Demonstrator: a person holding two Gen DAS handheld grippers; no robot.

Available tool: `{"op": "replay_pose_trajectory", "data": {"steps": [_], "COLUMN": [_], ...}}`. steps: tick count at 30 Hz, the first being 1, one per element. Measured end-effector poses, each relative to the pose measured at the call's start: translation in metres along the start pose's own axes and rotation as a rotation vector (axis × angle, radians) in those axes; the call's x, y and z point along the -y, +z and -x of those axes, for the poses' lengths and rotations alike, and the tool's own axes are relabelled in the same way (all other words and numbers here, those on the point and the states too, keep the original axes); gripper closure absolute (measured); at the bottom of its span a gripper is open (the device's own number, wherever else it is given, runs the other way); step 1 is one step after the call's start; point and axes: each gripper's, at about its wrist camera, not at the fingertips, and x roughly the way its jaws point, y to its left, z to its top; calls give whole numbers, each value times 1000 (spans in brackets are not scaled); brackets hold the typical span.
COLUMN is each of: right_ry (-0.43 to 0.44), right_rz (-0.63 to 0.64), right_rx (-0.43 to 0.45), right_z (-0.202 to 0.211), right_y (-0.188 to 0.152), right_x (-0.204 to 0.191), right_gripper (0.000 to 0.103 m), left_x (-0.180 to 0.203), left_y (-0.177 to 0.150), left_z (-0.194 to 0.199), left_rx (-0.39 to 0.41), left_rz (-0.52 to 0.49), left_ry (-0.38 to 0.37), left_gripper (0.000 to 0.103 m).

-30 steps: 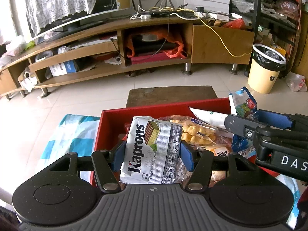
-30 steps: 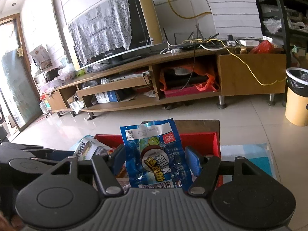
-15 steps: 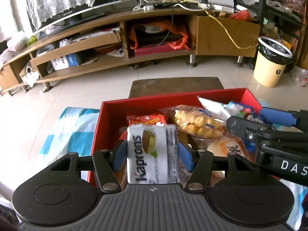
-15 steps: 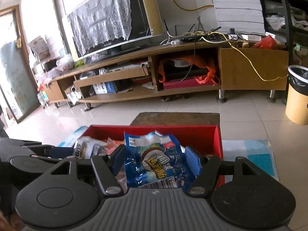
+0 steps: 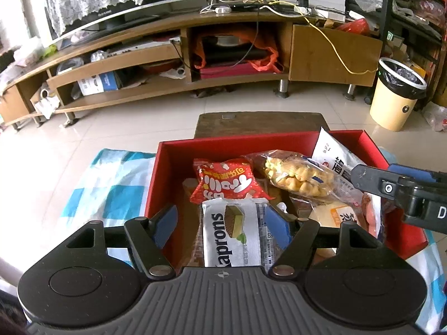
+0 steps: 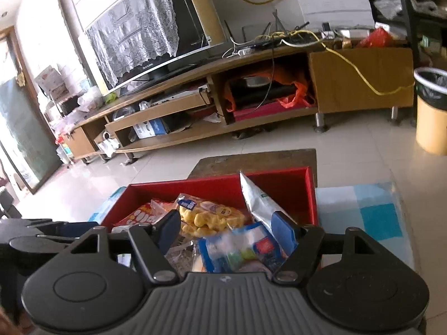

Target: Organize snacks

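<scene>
Two grippers: both hanging over the red box (image 5: 178, 150)
Left gripper (image 5: 222, 223): jaws opening, Kaprons pack (image 5: 234, 237) sitting loose between them, in box
Right gripper (image 6: 229, 230): jaws opening, blue packet (image 6: 240, 251) lying between them, on the pile

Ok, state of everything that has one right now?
Left gripper: fingers opening, wafer pack between them, left pad clear.
Right gripper: fingers opening, blue pack below them.
Wafer pack: released, in the box.
Blue pack: dropped in the box.
Red box: open, nearly full.
Bin: open, lined.
</scene>
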Motion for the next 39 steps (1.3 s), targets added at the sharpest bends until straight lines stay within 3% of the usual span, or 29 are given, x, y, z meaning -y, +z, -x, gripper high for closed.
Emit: {"op": "replay_pose_trajectory", "data": {"steps": [7,16,20,39], "right_ry": [-21,-72,-68,-92], "right_rz": [10,0,-10,-51], "right_rx": [43,1,-4,-30], "right_z": [14,35,43,106], "right_y": [0,-22,-28,-75], "right_x": [-4,-4,-9,-36], "right_gripper": [35,35,35,34], "left_x": [4,4,4,-5], "left_y": [-5,-19,-28,-71], "left_z": [12,24,32,83], "left_rx": [16,-6,-11,-5], "left_rz": [-15,-1,16,65], "left_ry": [-13,9,-7,-31], "left_gripper": [22,12,0,0]}}
